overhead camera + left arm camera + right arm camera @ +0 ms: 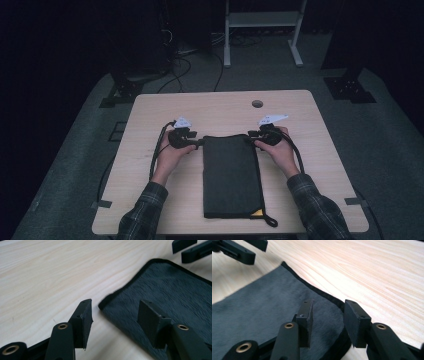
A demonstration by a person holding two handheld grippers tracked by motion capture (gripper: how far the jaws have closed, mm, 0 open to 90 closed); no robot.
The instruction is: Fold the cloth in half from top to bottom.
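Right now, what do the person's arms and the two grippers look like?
Both sleeves are dark plaid. Each hand holds a black gripper: the left gripper and the right gripper each carry a pale three-cornered plate on top and trail a black cable. Up close, the jaws are flat black blocks on arms with brass-coloured rivets.

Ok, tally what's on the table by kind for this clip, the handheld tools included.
Dark folded cloth mat: 1
Handheld claws: 2, left and right, both open at the mat's far corners
Total: 3
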